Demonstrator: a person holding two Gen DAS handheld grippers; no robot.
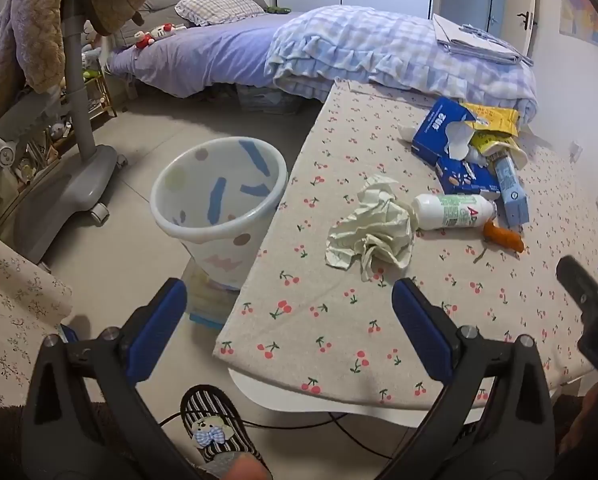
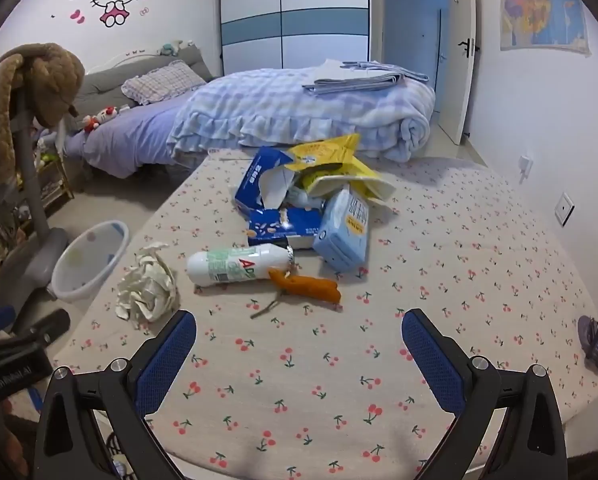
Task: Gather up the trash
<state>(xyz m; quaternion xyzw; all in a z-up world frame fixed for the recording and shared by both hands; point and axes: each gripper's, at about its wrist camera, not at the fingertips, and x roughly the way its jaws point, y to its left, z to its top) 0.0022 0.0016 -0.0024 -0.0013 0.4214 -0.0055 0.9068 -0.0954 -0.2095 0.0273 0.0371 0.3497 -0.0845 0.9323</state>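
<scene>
Bedroom, cherry-print tabletop filling the near ground. Nearest: left claw and right claw, both spread wide and empty, angled down over the cloth. Just beyond, at eleven o'clock from the right claw, crumpled paper; at twelve, white bottle lying on its side with an orange scrap touching its cap end. Farther back at twelve, a heap of torn blue boxes, yellow bag and pale blue carton. Off the tabletop at ten o'clock, white bin on the floor (looks empty in the left view). Bed behind all. Judged: collecting not yet begun. Next: reach forward, close on the crumpled paper as the nearest piece, carry left over the bin, release.
</scene>
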